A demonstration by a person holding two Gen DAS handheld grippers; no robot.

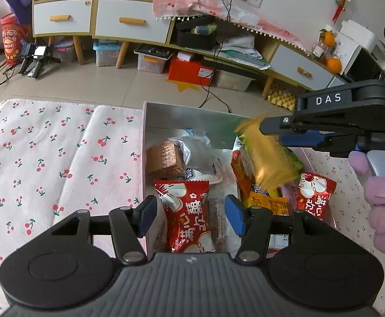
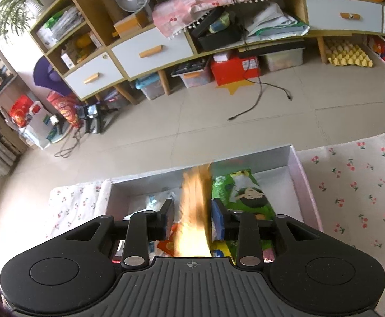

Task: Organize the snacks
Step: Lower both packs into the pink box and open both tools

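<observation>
A grey open box on the cherry-print cloth holds several snack packets: a red one, a second red one, a brown cake in clear wrap and a green packet. My left gripper hovers open over the box's near edge; the first red packet lies below its gap, untouched. My right gripper is above the right half of the box. A yellow packet, smeared by motion, hangs between and below its fingers with slim gaps at both pads.
The cherry-print cloth spreads left and right of the box. A purple-gloved hand holds the right gripper. Beyond lie tiled floor, a loose cable and a low cabinet with storage bins under it.
</observation>
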